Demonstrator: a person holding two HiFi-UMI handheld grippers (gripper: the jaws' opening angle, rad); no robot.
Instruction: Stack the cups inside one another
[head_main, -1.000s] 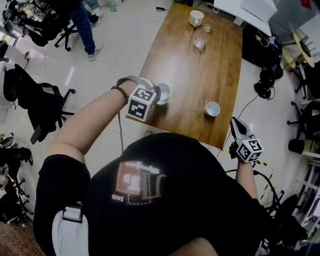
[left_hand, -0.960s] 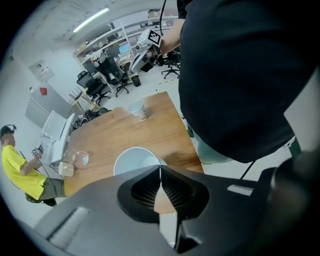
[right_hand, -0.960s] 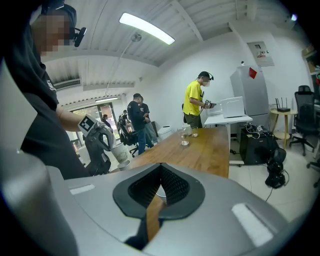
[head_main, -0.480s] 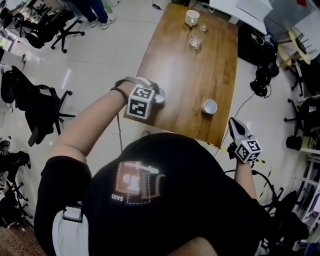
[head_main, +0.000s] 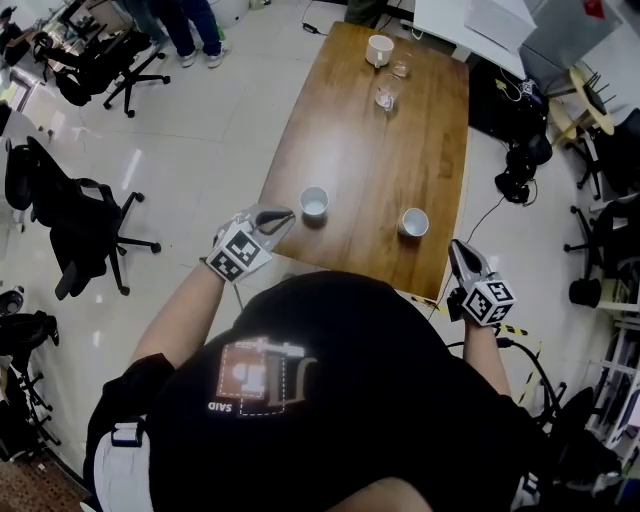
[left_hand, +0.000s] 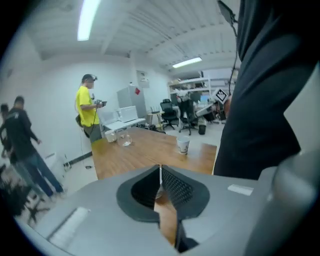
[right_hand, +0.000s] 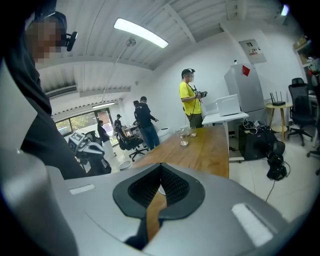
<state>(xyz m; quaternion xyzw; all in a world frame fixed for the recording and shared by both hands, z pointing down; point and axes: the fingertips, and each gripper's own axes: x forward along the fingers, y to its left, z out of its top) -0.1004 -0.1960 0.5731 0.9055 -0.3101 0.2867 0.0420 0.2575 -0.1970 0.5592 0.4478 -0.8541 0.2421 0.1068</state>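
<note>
Two white cups stand on the wooden table (head_main: 370, 150): one (head_main: 314, 201) near its left edge, the other (head_main: 413, 222) near its right edge, also seen in the left gripper view (left_hand: 183, 145). My left gripper (head_main: 283, 214) hangs just off the table's left edge, short of the left cup and apart from it. Its jaws have just been closing and now meet at the tips (left_hand: 160, 168) with nothing between them. My right gripper (head_main: 459, 252) hovers off the near right corner, shut and empty (right_hand: 160, 166).
At the far end of the table stand a white mug (head_main: 379, 48) and two small glasses (head_main: 385, 97). Office chairs (head_main: 75, 215) stand on the floor to the left. Cables and gear (head_main: 520, 170) lie right of the table. People stand beyond the far end (right_hand: 190, 97).
My left gripper has let go of the left cup and drawn back off the table's left edge, rolling as it went. The cup stays upright on the table. The right gripper has kept still.
</note>
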